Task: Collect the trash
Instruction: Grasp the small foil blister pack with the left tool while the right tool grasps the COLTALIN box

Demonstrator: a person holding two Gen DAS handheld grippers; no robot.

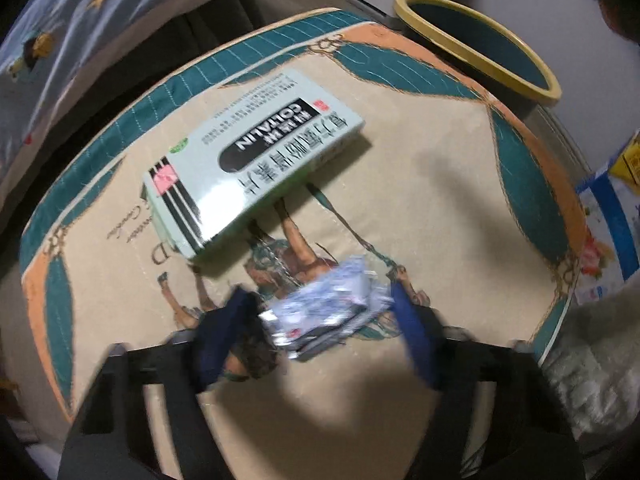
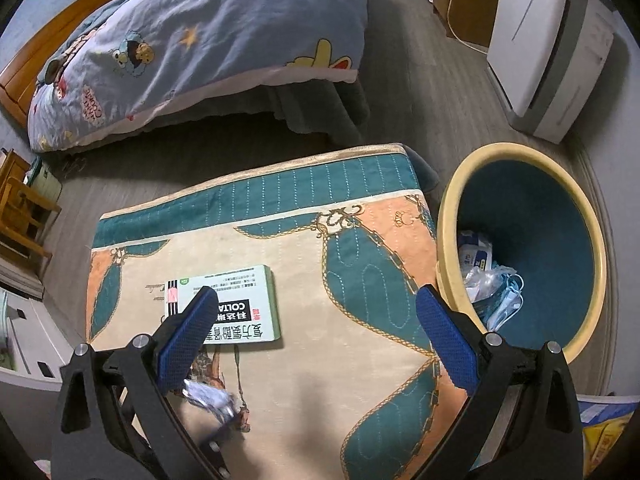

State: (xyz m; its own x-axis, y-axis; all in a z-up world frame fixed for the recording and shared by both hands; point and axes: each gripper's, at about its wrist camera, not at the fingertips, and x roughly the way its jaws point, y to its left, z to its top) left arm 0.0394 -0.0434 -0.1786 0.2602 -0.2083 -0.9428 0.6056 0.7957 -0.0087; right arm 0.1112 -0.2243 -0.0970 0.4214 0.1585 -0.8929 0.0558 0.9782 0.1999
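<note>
1. Left wrist view: a bedroom, with a quilted cushion (image 1: 400, 184) in cream, teal and orange as the work surface. The landmark is the pale green medicine box (image 1: 248, 156), which lies flat near the cushion's middle.
2. On the near side of the box, close to the camera, a crumpled foil blister wrapper (image 1: 332, 304) sits between the fingers of the left gripper (image 1: 324, 320). The jaws stand wide, 1 finger on each side of the wrapper. Motion blur keeps me from telling whether either finger touches it, or whether it rests on the cushion.
3. The wrapper looks very light, thin and crinkly, likely slippery on its foil face. It would crush rather than resist, so I would pinch it across the bunched middle.
4. The box looks light and stiff, and is best taken across its narrow width.
5. Beyond the box to the right, the yellow-rimmed bin (image 1: 480, 40) is cut off by the cushion's edge, so its contents are hidden.
6. Right wrist view: grey floor, a bed with a blue patterned duvet (image 2: 208, 40) beyond the box.
7. The right gripper (image 2: 316, 320) is spread wide and holds nothing. Its left finger covers part of the box (image 2: 240, 300).
8. The wrapper (image 2: 208, 396) is a blur nearer than the box.
9. The bin (image 2: 448, 240), right of the box, already holds packaging and blue face masks (image 2: 508, 296).
</note>
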